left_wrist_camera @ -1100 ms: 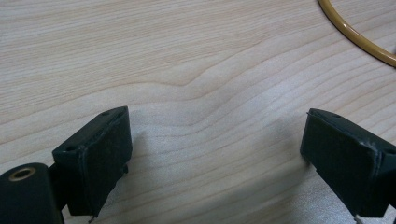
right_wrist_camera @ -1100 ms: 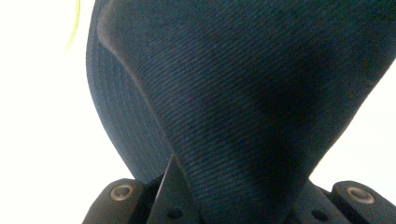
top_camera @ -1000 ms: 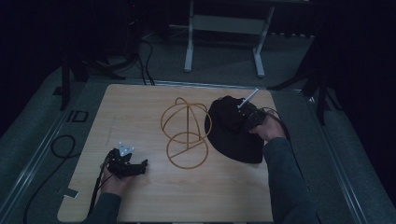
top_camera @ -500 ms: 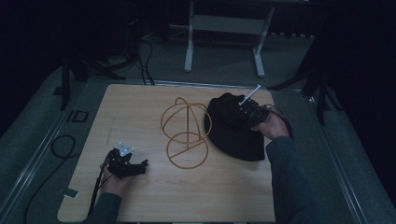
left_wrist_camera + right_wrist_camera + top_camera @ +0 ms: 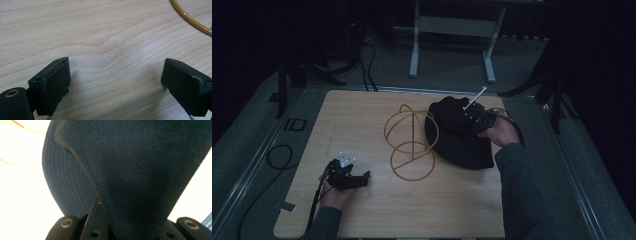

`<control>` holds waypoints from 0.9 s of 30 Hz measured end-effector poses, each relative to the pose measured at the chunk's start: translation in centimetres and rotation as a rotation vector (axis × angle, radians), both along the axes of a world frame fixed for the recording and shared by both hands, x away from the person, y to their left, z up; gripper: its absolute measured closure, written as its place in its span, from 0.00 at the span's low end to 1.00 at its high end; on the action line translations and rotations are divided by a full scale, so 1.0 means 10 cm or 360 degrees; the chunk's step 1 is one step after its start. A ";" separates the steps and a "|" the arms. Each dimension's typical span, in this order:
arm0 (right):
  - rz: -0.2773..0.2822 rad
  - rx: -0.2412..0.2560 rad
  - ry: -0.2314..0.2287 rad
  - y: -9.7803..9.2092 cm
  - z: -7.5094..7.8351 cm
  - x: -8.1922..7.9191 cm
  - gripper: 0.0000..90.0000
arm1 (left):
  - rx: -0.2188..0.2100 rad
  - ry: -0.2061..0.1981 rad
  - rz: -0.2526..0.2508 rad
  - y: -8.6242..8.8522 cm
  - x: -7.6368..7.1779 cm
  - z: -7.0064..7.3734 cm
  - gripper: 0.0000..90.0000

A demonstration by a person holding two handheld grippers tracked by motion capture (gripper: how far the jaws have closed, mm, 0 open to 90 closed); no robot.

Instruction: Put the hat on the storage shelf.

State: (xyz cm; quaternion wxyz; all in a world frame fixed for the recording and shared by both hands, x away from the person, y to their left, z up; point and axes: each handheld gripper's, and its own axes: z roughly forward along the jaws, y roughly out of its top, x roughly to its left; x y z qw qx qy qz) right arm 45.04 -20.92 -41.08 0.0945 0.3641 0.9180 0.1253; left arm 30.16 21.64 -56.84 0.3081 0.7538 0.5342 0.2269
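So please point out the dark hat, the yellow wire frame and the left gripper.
dark hat [image 5: 462, 145]: high view, on its brim.
yellow wire frame [image 5: 412, 172]: high view, lower ring.
left gripper [image 5: 362, 178]: high view, between its open jaws.

wooden table [image 5: 362, 125], grey floor [image 5: 522, 65], metal stand [image 5: 452, 25]

Dim room, grey floor [image 5: 452, 60], white metal stand [image 5: 452, 25]

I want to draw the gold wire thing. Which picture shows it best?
The high view: the whole gold wire frame stands on the table beside the black hat. The left gripper view catches just a curved piece at its top right corner. The right gripper view has only faint gold lines at its left edge, behind the hat.
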 end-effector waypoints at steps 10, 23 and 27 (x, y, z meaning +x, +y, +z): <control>0.0050 0.0016 -0.0025 0.07 0.13 -0.04 0.98 | 0.0002 0.0001 -0.0002 0.00 0.00 0.00 0.10; 0.0120 0.0020 -0.0057 0.17 0.31 -0.11 0.98 | -0.0001 0.0000 0.0000 0.00 0.00 0.00 0.10; 0.0102 0.0027 -0.0083 0.16 0.38 -0.11 0.98 | -0.0001 0.0000 0.0000 0.00 0.00 0.00 0.10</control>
